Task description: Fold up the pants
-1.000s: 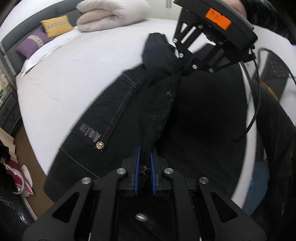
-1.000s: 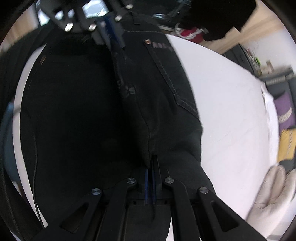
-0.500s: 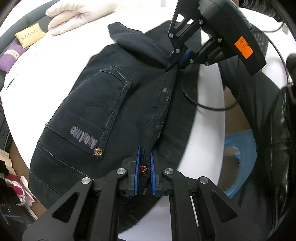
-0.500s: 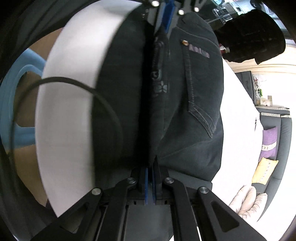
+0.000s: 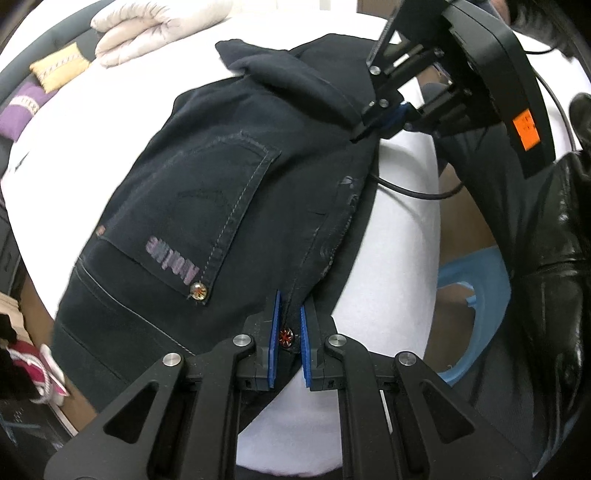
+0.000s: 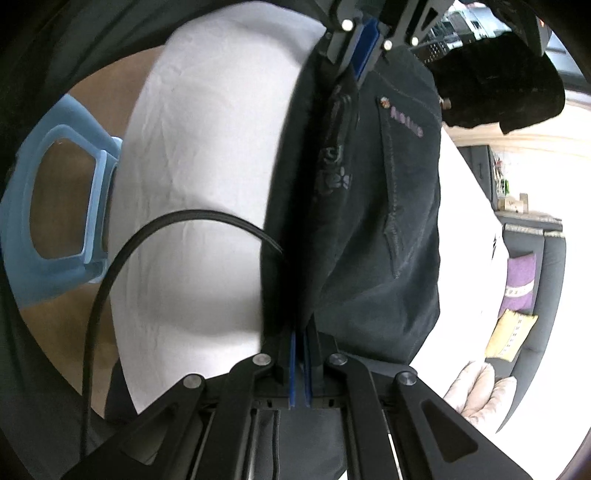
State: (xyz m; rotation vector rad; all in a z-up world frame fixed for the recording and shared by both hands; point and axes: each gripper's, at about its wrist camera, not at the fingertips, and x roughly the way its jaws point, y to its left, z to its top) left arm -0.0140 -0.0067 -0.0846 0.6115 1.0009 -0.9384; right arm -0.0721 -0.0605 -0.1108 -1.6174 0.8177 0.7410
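Dark denim pants (image 5: 221,206) lie folded on a white bed (image 5: 399,221), back pocket with a purple logo up. My left gripper (image 5: 288,317) is shut on the waistband at its red button. My right gripper (image 6: 300,343) is shut on the pants' folded edge at the crotch end. It also shows in the left wrist view (image 5: 373,129) at the top right. In the right wrist view the pants (image 6: 369,221) stretch between both grippers, and the left gripper (image 6: 364,62) is at the top.
A black cable (image 6: 155,236) loops over the bed near the edge. A blue plastic stool (image 6: 55,210) stands on the wood floor beside the bed. A cream duvet (image 5: 155,26) and yellow and purple cushions (image 5: 55,70) lie at the far side.
Both grippers have carried the held fold across, so one half of the pants now lies over the other. White bed sheet now shows beside the fold.
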